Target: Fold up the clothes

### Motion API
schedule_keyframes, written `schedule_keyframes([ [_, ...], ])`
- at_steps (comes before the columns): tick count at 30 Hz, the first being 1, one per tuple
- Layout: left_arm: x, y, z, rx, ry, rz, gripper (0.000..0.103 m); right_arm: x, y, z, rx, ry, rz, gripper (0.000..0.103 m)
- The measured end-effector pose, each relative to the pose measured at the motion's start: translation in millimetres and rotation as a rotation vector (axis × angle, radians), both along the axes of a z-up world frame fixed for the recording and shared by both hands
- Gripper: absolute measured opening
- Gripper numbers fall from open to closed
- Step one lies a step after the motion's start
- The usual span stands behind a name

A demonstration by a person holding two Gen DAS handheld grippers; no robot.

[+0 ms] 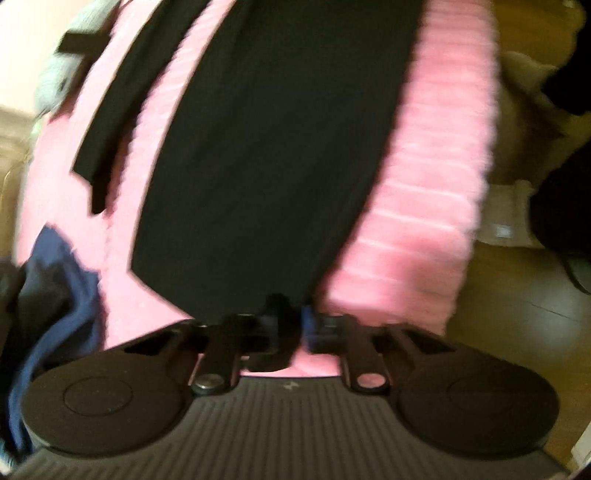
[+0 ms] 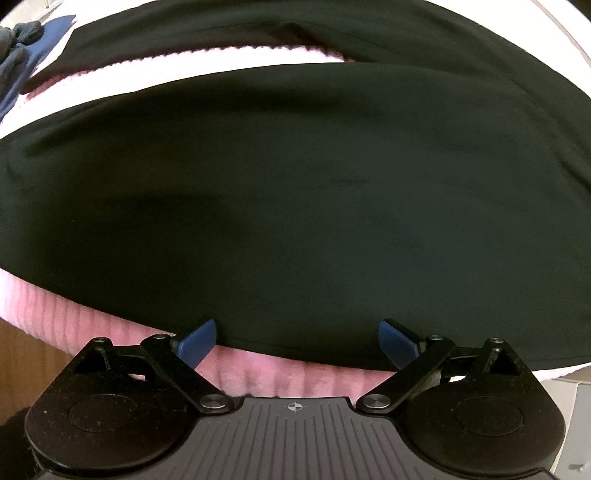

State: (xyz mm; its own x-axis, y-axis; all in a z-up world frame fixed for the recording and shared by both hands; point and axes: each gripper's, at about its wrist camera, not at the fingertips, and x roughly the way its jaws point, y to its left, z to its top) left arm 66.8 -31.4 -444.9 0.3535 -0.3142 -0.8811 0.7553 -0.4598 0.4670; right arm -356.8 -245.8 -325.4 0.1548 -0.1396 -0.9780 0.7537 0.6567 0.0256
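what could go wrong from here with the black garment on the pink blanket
1. The left gripper is shut right at the edge of the black garment; the blur hides whether it pinches only that cloth or the pink blanket too, so a lift might drag both.
2. The right gripper stands open over the near hem, holding nothing, so a one-sided pull could skew the fold.
3. The blue clothing beside it might get caught.

Blurred left view, perhaps dim

One black garment [image 2: 295, 192], one pink blanket [image 2: 66, 314], one blue cloth [image 2: 55, 29].
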Motion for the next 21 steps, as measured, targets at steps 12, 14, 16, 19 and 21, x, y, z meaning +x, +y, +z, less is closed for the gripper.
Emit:
schedule_keyframes([
  [12, 8.4, 2.6, 19.8, 0.086, 0.017, 0.148, 0.021, -36.3, -1.7, 42.7, 0.014, -0.061, -0.198, 0.097],
  [14, 16.7, -3.7, 44.1, 0.06, 0.035, 0.2, 0.023, -40.7, -0.6, 59.6, 0.003, -0.071, -0.223, 0.097],
  [16, 23.3, -11.9, 67.5, 0.028, 0.053, 0.251, 0.025, -45.8, -0.2, 76.8, -0.015, -0.074, -0.25, 0.097],
  [19, 26.0, -29.9, 102.6, -0.044, 0.097, 0.318, 0.032, -36.3, 1.4, 105.1, -0.043, -0.098, -0.313, 0.097],
  [21, 22.2, -44.1, 119.3, -0.087, 0.114, 0.315, 0.033, -31.4, -0.2, 122.0, -0.059, -0.122, -0.332, 0.097],
])
